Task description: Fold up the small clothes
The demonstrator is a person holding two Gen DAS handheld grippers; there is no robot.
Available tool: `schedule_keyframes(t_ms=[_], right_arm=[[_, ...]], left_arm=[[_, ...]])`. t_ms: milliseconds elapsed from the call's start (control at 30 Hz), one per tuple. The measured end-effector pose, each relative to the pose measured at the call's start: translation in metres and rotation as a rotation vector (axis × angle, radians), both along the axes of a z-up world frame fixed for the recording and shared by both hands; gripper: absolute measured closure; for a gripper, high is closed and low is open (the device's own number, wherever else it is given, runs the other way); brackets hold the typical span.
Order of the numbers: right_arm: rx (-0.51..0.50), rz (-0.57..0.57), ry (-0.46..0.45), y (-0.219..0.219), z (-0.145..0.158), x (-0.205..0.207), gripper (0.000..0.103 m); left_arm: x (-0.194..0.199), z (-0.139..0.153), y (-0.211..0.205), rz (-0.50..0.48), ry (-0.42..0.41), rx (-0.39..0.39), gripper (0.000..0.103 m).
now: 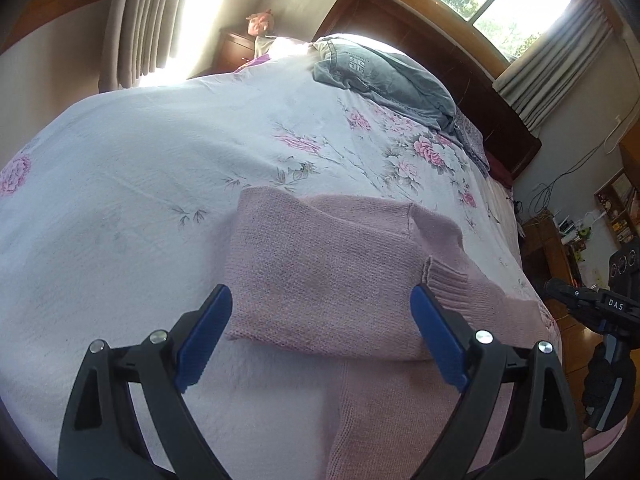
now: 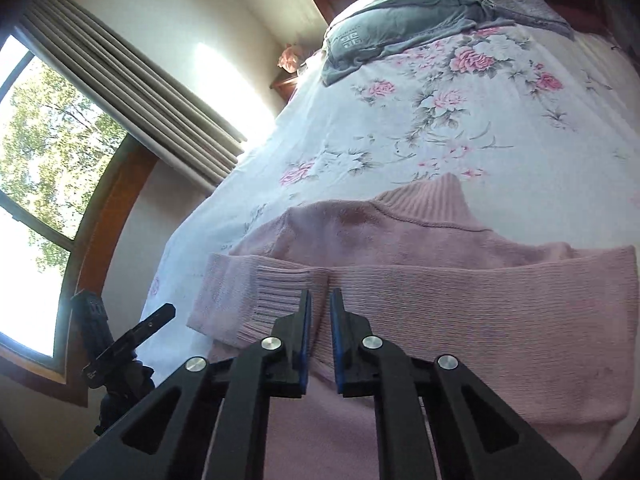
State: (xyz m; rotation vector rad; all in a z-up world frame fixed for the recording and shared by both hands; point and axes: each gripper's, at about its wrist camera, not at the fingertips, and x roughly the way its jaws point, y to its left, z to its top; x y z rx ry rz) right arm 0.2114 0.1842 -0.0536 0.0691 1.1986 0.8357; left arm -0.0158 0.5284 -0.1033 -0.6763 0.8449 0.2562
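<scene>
pink sweater (image 2: 460, 304) spread flat on the floral bed (image 1: 160, 152) for folding, sleeve laid across chest; left tool (image 1: 322, 334) wide at 6 o'clock, right tool (image 2: 320, 298) narrow, seemingly empty, by cuff (image 2: 280, 288).

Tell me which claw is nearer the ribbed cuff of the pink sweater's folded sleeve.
Right. The right claw is nearly shut with its tips at the ribbed cuff. The left claw hangs open above the pink sweater, the cuff beside its right finger.
</scene>
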Motion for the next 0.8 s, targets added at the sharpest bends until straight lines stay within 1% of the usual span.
schedule_keyframes(t_ms=[33,133,200,267,300,333,367,400,467,533,633,700,733,767,800], right_arm=[[-0.030,-0.011,-0.010,-0.006,-0.002,0.002,0.091],[-0.066,0.013,0.012,-0.008,-0.013,0.000,0.088],[-0.086,0.060,0.006,0.007,-0.016,-0.010,0.084],[-0.090,0.129,0.007,0.030,-0.019,-0.027,0.075],[-0.092,0.170,0.006,0.045,-0.020,-0.036,0.073],[-0.098,0.212,0.001,0.059,-0.022,-0.047,0.069],[-0.108,0.256,-0.007,0.074,-0.023,-0.059,0.060],[-0.119,0.299,-0.022,0.089,-0.024,-0.071,0.055],[-0.170,0.373,-0.079,0.118,-0.028,-0.092,0.036],[-0.242,0.418,-0.147,0.140,-0.036,-0.107,0.031],[-0.362,0.420,-0.207,0.160,-0.055,-0.111,0.031],[-0.419,0.408,-0.213,0.161,-0.068,-0.104,0.051],[-0.438,0.396,-0.206,0.158,-0.074,-0.098,0.069],[-0.436,0.375,-0.197,0.153,-0.076,-0.092,0.076],[-0.410,0.354,-0.176,0.146,-0.074,-0.086,0.087]], left_arm=[[0.004,-0.002,-0.004,-0.010,0.008,0.003,0.013],[0.013,-0.009,-0.010,-0.022,0.025,-0.007,0.013],[0.015,-0.009,-0.012,-0.016,0.033,-0.004,0.013],[0.013,-0.007,-0.010,-0.009,0.038,0.010,0.013],[0.011,-0.004,-0.009,-0.005,0.040,0.021,0.013],[0.008,-0.002,-0.007,0.000,0.042,0.034,0.013],[0.004,0.002,-0.003,0.006,0.043,0.048,0.013],[0.001,0.005,0.000,0.014,0.045,0.060,0.013],[-0.008,0.011,0.009,0.032,0.047,0.072,0.013],[-0.016,0.014,0.018,0.049,0.050,0.077,0.013],[-0.026,0.015,0.029,0.068,0.055,0.074,0.012],[-0.030,0.012,0.034,0.074,0.060,0.070,0.012],[-0.031,0.010,0.035,0.076,0.064,0.066,0.012],[-0.032,0.007,0.036,0.077,0.067,0.062,0.012],[-0.032,0.005,0.037,0.077,0.070,0.056,0.012]])
